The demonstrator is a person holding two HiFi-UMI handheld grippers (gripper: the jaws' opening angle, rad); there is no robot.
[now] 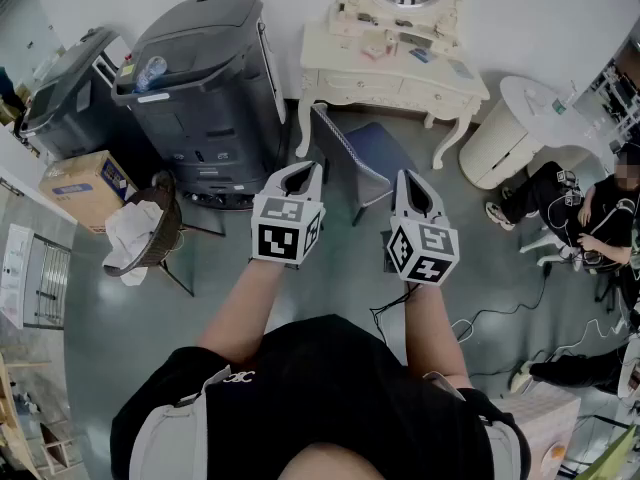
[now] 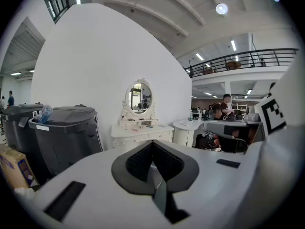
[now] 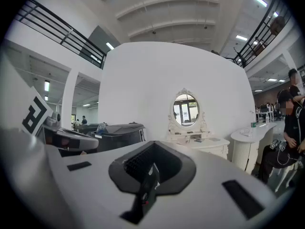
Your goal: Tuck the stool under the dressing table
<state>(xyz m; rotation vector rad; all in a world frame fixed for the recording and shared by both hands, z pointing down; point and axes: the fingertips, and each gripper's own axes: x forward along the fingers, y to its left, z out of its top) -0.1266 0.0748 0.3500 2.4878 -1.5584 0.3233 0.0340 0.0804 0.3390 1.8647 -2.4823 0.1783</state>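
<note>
The left gripper [image 1: 298, 176] is held out closed and empty, apparently because the approach has hardly begun. Ahead, the blue stool [image 1: 368, 156] stands just in front of the dressing table [image 1: 395, 80], not tucked under. The right gripper [image 1: 417, 190] is likewise closed on nothing.

We held our bare forearms [image 1: 245, 308] out ahead, side by side. Our left gripper [image 1: 303, 171] tipped slightly downward, jaws pressed together and empty. Our right gripper [image 1: 412, 180] sat level, likewise closed on nothing.
</note>
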